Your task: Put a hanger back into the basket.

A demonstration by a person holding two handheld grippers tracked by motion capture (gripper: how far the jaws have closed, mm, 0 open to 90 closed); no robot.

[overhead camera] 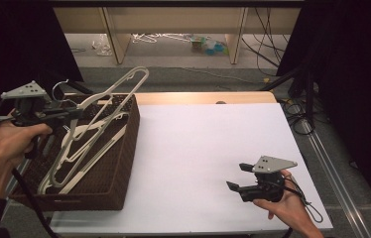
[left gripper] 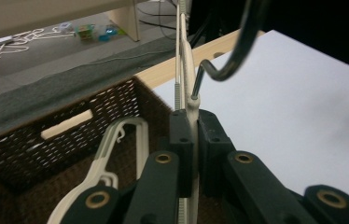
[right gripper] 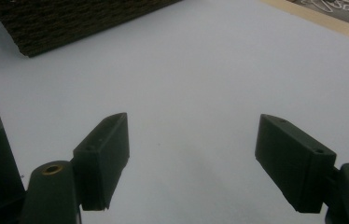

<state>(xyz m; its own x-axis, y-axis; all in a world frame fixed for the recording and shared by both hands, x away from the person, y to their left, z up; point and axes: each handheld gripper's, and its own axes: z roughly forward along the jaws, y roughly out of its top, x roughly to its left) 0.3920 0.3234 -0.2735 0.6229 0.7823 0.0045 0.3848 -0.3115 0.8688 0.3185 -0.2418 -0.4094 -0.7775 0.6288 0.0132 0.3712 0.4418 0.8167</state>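
Observation:
A dark woven basket (overhead camera: 124,148) stands at the table's left and holds several cream plastic hangers (overhead camera: 82,153). My left gripper (overhead camera: 77,113) is shut on one cream hanger (overhead camera: 124,84), lifted so its far end rises above the basket's back rim. In the left gripper view the jaws pinch the hanger's neck (left gripper: 190,105) just below its dark metal hook (left gripper: 238,51). Over the white table near the front right, my right gripper (overhead camera: 239,176) stands open with nothing between its fingers (right gripper: 102,154).
The white tabletop (overhead camera: 208,148) stretches from the basket (right gripper: 70,18) to the right edge. A wooden strip (overhead camera: 198,97) runs along the far edge. Beyond it, table legs, cables and loose hangers (overhead camera: 156,37) lie on the floor.

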